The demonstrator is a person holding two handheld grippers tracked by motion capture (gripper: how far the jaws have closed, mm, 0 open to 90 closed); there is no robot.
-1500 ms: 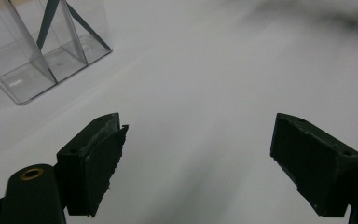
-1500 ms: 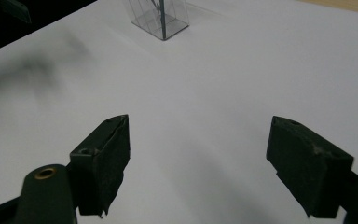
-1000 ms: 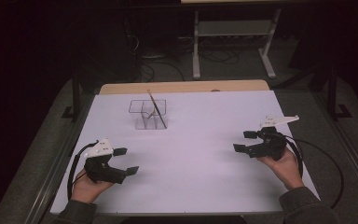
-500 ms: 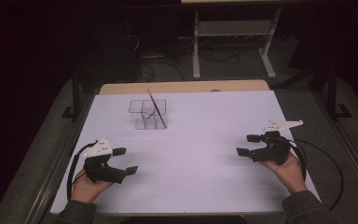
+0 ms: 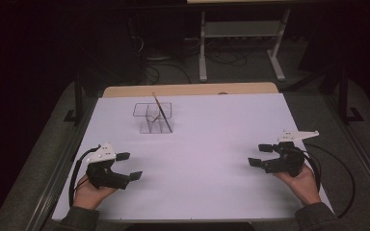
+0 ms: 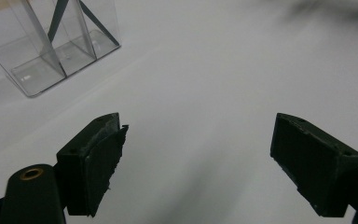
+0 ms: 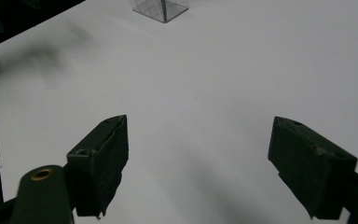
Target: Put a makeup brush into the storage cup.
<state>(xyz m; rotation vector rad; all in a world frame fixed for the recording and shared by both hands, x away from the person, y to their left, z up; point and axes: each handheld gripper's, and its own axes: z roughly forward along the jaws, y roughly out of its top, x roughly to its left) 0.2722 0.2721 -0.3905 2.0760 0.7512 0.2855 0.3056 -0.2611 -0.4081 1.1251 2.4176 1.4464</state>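
Note:
A clear plastic box (image 5: 154, 118) with inner dividers stands on the white table (image 5: 212, 139) toward the back left; a thin dark stick (image 5: 158, 107) leans in it. In the left gripper view the clear box (image 6: 46, 46) is at the upper left; in the right gripper view the box (image 7: 161, 8) is at the top edge. My left gripper (image 5: 127, 166) rests open near the front left, held by a hand. My right gripper (image 5: 260, 155) is open at the front right. Nothing is between the jaws of the left gripper (image 6: 196, 158) or the right gripper (image 7: 198, 163).
A bare wooden strip (image 5: 188, 89) runs along the table's far edge. Beyond it, a metal stand (image 5: 241, 43) and cables lie on the dark floor. Black cables (image 5: 337, 178) trail from the right gripper over the table's right edge.
My right gripper has drifted a little to the right and toward the front edge. The left gripper has stayed put.

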